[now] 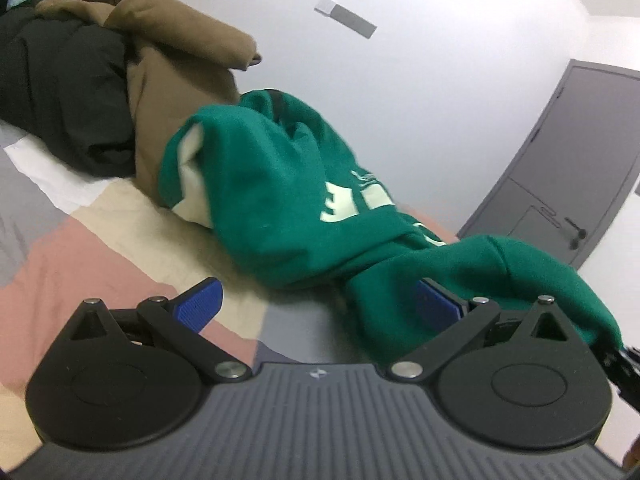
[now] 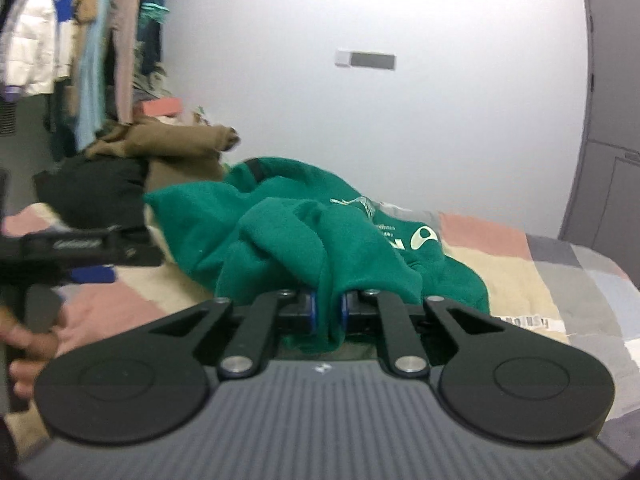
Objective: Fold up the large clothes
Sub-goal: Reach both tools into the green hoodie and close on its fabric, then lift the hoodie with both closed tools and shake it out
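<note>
Right tongs pinch green sweatshirt, left tongs wide near it; pickup step, next spread it flat on bed.

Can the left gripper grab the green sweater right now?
Probably yes. The left hand-held gripper is open, and the green sweater lies bunched just ahead of it on the bed, already touching one finger, with nothing between.
</note>
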Demonstrator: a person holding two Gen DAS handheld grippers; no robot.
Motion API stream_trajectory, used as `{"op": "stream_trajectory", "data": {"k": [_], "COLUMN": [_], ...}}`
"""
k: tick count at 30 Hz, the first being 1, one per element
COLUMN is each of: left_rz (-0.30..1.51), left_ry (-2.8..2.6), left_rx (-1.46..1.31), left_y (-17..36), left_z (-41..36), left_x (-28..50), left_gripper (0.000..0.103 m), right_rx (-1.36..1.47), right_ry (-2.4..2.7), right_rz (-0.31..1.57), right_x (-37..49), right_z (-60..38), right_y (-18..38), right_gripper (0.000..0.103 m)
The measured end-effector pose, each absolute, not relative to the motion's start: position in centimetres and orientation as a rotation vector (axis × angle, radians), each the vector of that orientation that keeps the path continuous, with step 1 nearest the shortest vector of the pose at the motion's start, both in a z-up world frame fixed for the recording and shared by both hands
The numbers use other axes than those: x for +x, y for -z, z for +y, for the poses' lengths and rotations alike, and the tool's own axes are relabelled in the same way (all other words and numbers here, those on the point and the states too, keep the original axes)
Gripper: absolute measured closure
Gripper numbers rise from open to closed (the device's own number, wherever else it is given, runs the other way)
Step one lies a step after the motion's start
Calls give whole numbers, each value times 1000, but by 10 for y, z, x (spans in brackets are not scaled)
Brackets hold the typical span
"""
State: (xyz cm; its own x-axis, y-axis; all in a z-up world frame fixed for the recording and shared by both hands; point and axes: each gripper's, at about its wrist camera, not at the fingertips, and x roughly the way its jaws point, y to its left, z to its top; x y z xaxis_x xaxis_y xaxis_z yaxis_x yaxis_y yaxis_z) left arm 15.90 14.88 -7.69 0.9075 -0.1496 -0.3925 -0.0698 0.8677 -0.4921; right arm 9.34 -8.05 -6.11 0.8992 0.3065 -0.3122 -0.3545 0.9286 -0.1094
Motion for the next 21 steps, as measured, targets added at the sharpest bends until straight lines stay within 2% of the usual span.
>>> {"op": "stream_trajectory", "data": {"k": [8, 16, 19, 20, 21], "left_rz": [477, 551, 568, 574, 578], "left_ry": [66, 100, 94, 93, 90], "left_rx": [-548, -621, -650, -664, -680], "left_y": [63, 64, 70, 72, 75], "left_z": [131, 126, 129, 130, 132], "left_x": [132, 129, 135, 136, 141], "left_gripper": [0, 0, 0, 0, 0], "right_rx": [-190, -182, -120, -90, -60], "right_ry": [-449, -499, -490, -495, -506], "right_rz": [272, 511, 579, 589, 599], "right_x": [12, -6, 2, 5, 10], "right_z": [-101, -116, -122, -125, -129], "right_y": [48, 103, 109, 107, 103], "right_gripper": [91, 90, 86, 81, 72]}}
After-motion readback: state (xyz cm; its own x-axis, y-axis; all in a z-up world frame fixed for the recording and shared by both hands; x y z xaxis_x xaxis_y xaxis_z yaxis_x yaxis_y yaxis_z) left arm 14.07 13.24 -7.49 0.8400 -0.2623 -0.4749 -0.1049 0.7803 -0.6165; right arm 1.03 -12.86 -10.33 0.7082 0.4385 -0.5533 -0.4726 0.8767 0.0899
